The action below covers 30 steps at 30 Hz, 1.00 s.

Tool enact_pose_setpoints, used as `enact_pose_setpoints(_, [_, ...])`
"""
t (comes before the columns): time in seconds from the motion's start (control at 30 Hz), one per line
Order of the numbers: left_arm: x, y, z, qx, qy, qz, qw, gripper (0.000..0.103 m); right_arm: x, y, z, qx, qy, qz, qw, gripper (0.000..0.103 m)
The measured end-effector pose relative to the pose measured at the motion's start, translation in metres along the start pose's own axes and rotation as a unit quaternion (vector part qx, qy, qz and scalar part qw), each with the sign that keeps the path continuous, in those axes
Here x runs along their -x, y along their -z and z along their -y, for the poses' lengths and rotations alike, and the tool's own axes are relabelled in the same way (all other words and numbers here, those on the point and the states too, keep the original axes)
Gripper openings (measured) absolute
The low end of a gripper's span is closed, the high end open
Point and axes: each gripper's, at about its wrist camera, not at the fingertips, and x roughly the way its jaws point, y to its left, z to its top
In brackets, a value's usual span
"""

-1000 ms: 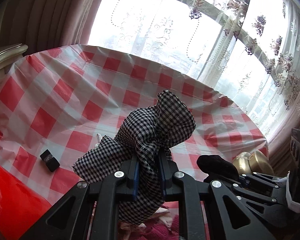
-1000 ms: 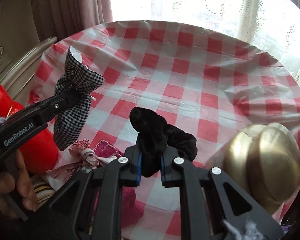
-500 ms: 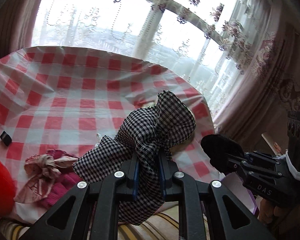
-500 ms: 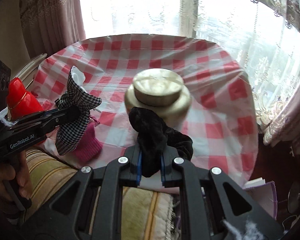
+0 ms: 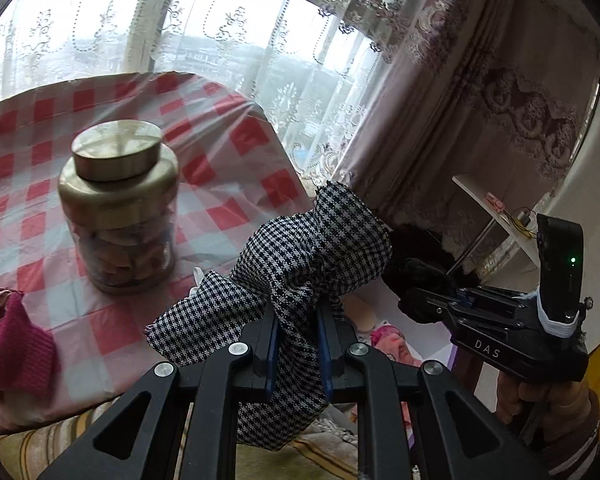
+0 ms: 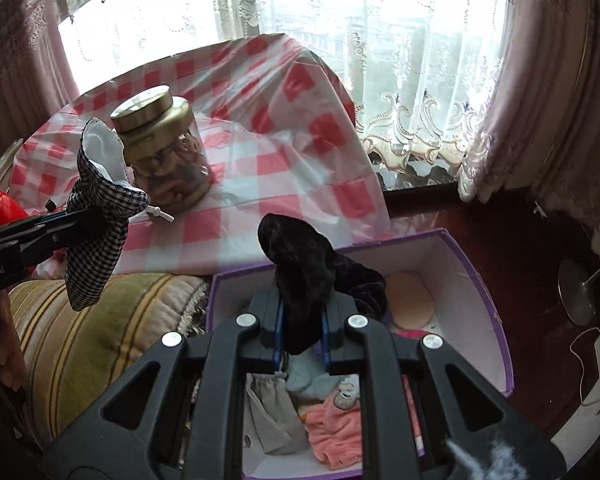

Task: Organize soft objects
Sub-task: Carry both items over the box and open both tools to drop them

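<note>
The right gripper (image 6: 300,334) is clamped on a black velvet scrunchie (image 6: 300,276) and hangs directly over a purple box (image 6: 496,320) whose top is open and whose white inner walls rise on the far and right sides. The box sits low, below the table edge where the red-checked tablecloth (image 6: 268,160) drapes down, with a striped cushion (image 6: 88,332) just beside its left wall. Right of the box the dark floor is open up to the curtains.

The left gripper (image 5: 296,332) is closed on a houndstooth cloth (image 5: 316,248) and holds it in the air just past the table's edge — beside the right gripper, the two held pieces close together, though I cannot tell whether they touch.

On the table stands one glass jar (image 5: 120,236) with a gold lid (image 5: 118,152), near the draped corner; it is the only tall thing by the table's edge. A magenta knitted piece (image 5: 12,344) lies at the table's near left edge.

Inside the box, as far as the gripper's body allows a look — one beige pad (image 6: 412,300) at the far end, a grey cloth (image 6: 272,416), a coral-pink cloth (image 6: 336,428), and a pale blue-grey item (image 6: 304,376) between them.
</note>
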Motion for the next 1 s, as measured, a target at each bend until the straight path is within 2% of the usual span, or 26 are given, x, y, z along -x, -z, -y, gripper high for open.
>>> enact_pose_setpoints(0.17, [-0.027,0.003,0.03,-0.018,0.021,-0.034,0.999,0.019,-0.003,0.021,0.024,-0.022,0.01,-0.013,1.0,0.017])
enact_pose_setpoints(0.27, [-0.042,0.003,0.044,-0.022,0.029,-0.049,0.9981,0.022,-0.005,0.027,0.032,-0.028,0.011,-0.013,0.999,0.017])
enact_pose_setpoints(0.33, [-0.051,0.003,0.05,-0.027,0.035,-0.059,0.9973,0.028,-0.007,0.029,0.033,-0.027,0.009,-0.014,1.0,0.017])
enact_pose_setpoints(0.4, [-0.06,0.005,0.055,-0.034,0.04,-0.073,0.9959,0.047,-0.011,0.03,0.031,-0.024,0.014,-0.016,0.999,0.019])
enact_pose_setpoints(0.53, [-0.075,0.012,0.062,-0.041,0.034,-0.097,0.9938,0.053,-0.019,0.033,0.028,-0.019,0.011,-0.027,0.999,0.025])
enact_pose_setpoints(0.63, [-0.074,0.014,0.062,-0.04,0.025,-0.098,0.994,0.058,-0.021,0.034,0.026,-0.016,0.013,-0.031,0.999,0.03])
enact_pose_setpoints(0.77, [-0.065,0.013,0.057,-0.038,0.014,-0.089,0.9952,0.06,-0.017,0.033,0.024,-0.015,0.014,-0.026,0.999,0.042])
enact_pose_setpoints(1.0, [-0.04,0.016,0.045,-0.043,-0.013,-0.066,0.9968,0.06,-0.008,0.027,0.011,-0.004,0.0,-0.014,1.0,0.051])
